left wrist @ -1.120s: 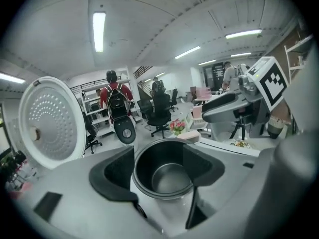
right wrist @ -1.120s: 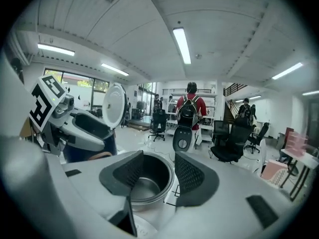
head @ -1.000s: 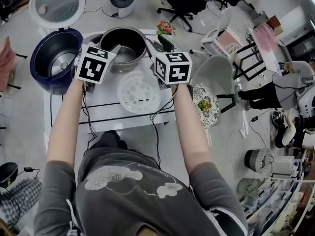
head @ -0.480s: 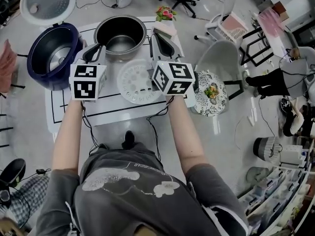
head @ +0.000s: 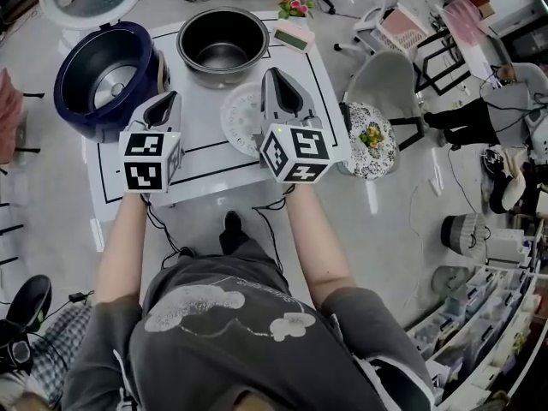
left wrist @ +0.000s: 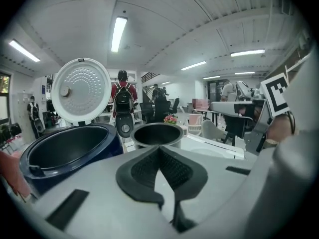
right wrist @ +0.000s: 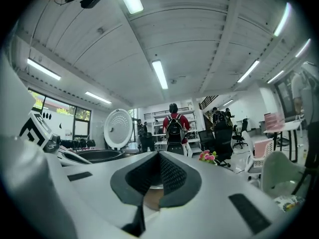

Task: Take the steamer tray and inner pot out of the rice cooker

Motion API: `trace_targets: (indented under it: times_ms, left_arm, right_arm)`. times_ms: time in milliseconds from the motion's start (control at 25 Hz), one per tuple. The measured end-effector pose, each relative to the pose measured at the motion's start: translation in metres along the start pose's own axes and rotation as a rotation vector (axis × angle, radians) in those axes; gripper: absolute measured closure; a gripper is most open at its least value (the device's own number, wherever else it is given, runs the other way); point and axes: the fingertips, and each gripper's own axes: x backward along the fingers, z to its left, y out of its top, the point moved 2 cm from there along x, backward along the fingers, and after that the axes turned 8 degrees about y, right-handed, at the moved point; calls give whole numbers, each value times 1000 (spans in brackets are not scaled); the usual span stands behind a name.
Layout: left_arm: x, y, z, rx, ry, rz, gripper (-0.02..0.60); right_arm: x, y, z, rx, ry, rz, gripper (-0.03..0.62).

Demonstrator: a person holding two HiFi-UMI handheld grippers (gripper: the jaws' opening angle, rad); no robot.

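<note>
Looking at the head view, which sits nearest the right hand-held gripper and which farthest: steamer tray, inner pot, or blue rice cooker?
1. Steamer tray, beside it, on its left.
2. Inner pot, just ahead.
3. Rice cooker, far left.

Bright, even light from ceiling strip lamps (left wrist: 118, 32); shadows soft; strong fisheye bending with dark corners; near claw bodies blurred.
</note>
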Motion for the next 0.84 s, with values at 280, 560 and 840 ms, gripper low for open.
trace_targets:
  times_ms: [280, 560, 840]
  left_arm:
    - [26, -12, 9, 20, -82, -22, 574]
    - [69, -31, 22, 33, -124, -54, 574]
    - [78, -70, 78, 45, -157, -62, 574]
  right_arm:
    - [19, -6, 45, 31, -6, 39, 566]
    - [44, -12, 97, 52, -16, 50, 566]
    - [18, -40, 154, 67, -24, 57, 566]
